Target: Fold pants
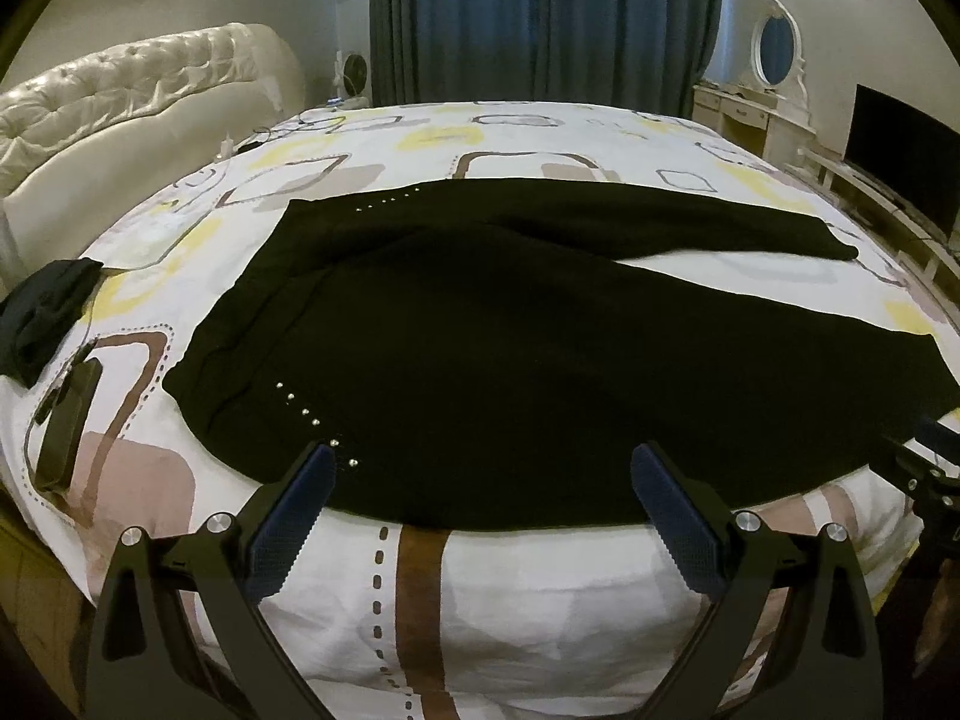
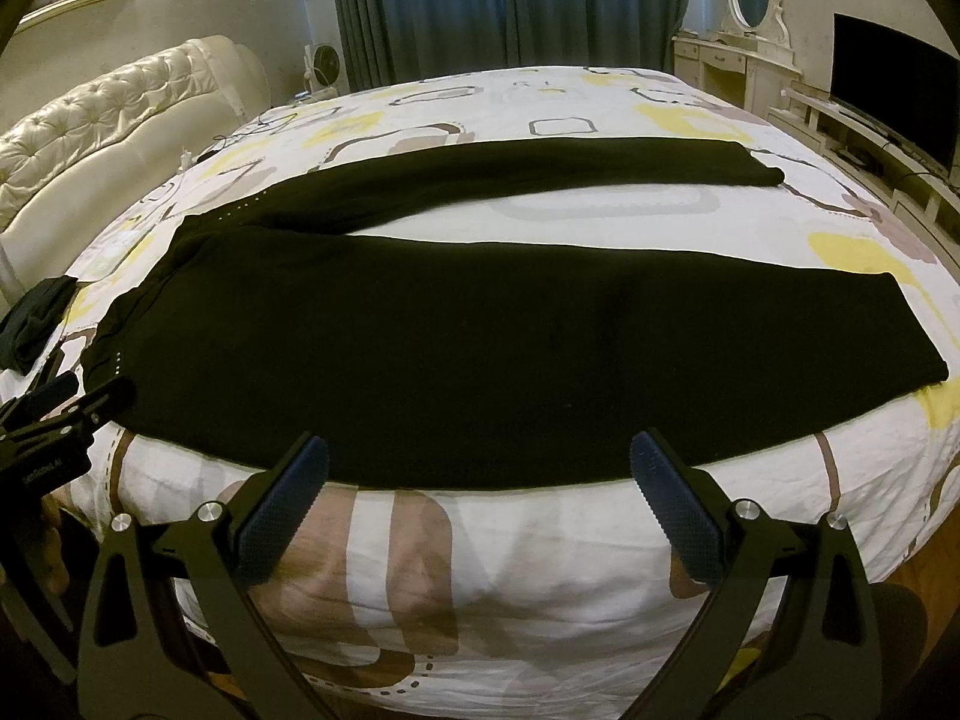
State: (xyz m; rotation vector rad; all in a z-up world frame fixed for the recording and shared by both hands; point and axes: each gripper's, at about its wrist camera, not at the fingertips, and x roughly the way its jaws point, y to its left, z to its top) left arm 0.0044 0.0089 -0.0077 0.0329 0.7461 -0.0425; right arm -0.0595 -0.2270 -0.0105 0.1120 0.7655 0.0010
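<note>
Black pants (image 1: 510, 360) (image 2: 480, 348) lie spread flat on the bed, waist to the left, both legs running to the right with a gap between them. Small silver studs mark the waist area. My left gripper (image 1: 483, 468) stands open at the near edge of the pants by the waist, holding nothing. My right gripper (image 2: 480, 456) is open too, just short of the near leg's edge, farther right. Each gripper shows at the other view's side: the right gripper (image 1: 930, 462) and the left gripper (image 2: 66, 402).
The bed (image 1: 540, 588) has a white cover with yellow and brown shapes. A dark cloth (image 1: 42, 312) and a black flat device (image 1: 66, 426) lie at the left. A tufted headboard (image 1: 120, 90) is far left; curtains, a dresser (image 2: 732, 72) and a TV (image 2: 894, 84) stand behind.
</note>
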